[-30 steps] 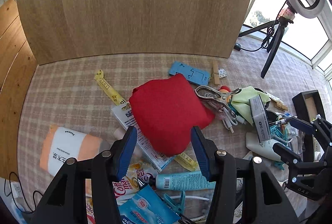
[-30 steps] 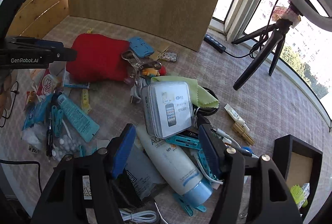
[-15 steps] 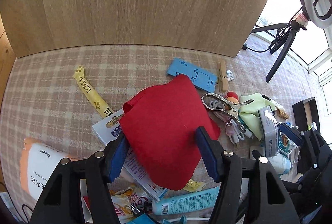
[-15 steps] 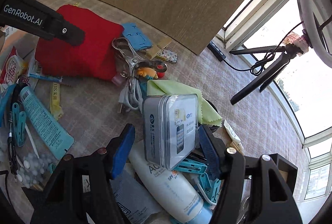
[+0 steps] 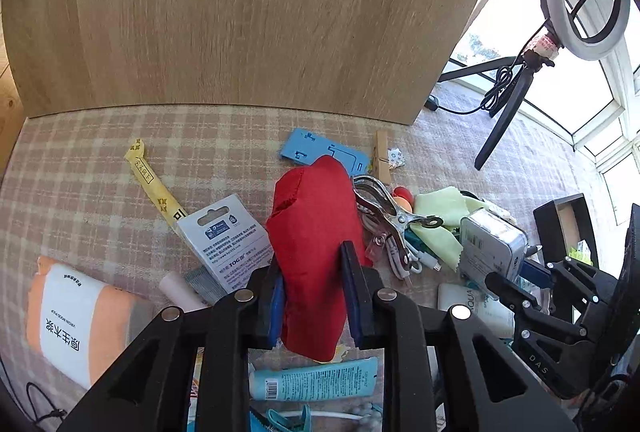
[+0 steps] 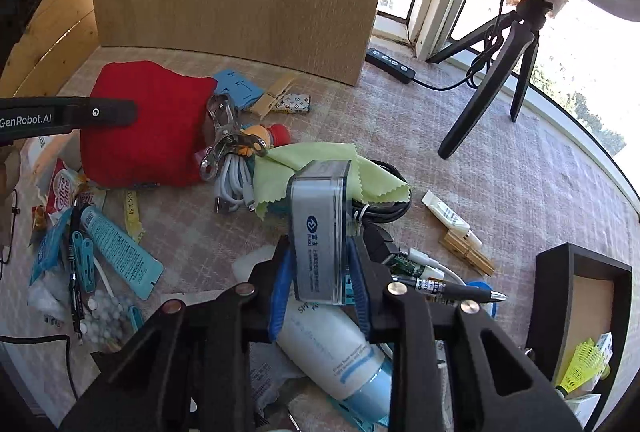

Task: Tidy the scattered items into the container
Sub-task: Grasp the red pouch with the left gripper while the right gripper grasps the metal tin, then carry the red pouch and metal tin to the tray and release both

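My left gripper (image 5: 313, 290) is shut on a red cloth pouch (image 5: 316, 232), bunched between its blue pads and lifted at the near end; the pouch also shows in the right wrist view (image 6: 148, 128). My right gripper (image 6: 320, 286) is shut on a clear plastic phone-card box (image 6: 320, 228), held on edge above the clutter; the box also shows in the left wrist view (image 5: 490, 248). The black container (image 6: 576, 316) stands at the right, with a yellow shuttlecock (image 6: 584, 364) inside.
The checked cloth holds a teal tube (image 6: 120, 252), a white lotion bottle (image 6: 336, 352), a metal clip (image 6: 224, 136), a green wipe (image 6: 320, 168), a white cable, pegs and a tissue pack (image 5: 76, 316). A wooden board (image 5: 240, 12) stands behind. A ring-light tripod (image 6: 492, 72) stands at the right.
Both grippers have closed: the left on the red pouch, squeezing it narrow, and the right on the clear box, which has turned from flat-facing to edge-on.
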A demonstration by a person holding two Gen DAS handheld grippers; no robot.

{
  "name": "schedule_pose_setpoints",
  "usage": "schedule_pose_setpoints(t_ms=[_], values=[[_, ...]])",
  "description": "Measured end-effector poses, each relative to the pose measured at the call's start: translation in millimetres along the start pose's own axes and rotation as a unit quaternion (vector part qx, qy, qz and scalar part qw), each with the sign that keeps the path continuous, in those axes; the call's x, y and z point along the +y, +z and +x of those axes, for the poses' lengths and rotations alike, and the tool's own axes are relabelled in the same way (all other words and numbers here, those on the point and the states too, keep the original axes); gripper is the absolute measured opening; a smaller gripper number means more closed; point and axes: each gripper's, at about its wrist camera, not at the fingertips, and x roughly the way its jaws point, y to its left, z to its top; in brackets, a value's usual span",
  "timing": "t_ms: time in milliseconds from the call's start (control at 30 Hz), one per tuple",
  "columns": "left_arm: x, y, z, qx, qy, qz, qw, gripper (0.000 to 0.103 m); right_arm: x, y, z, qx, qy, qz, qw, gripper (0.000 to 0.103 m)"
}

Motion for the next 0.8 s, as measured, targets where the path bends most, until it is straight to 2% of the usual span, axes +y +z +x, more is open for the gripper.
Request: schedule_pose_setpoints(t_ms=[100, 333, 667, 733, 800], values=[[-5.9, -3.9, -9.5, -0.011, 0.005, 0.007, 0.9999, 0.021, -18.0, -3.2, -8.3, -0.002, 0.03, 0.044, 0.999, 0.025], [-11.3, -13.6, -37.6, -0.028, 0.009, 0.014, 0.9995, 0.02, -47.5, -13.4, -32.2, -0.013, 0.08, 0.099, 0.992, 0.025], [-40.2, -15.9, -69.7, -0.052, 0.006, 0.042, 0.9978, 0.02, -85.7, -22.6, -62.7, -0.04, 0.108, 0.152, 0.982, 0.025], [-47.0, -17.2, -70.9, -0.053, 0.008, 0.049, 0.9974, 0.02, -89.5, -24.7, -64.8, -0.04, 0.104, 0.153, 0.982, 0.025], [-52.2, -19.0, -70.9, -0.051, 0.003, 0.052, 0.9974, 0.02, -96.9, -27.6, -62.8, -0.032, 0.118, 0.169, 0.978, 0.025]])
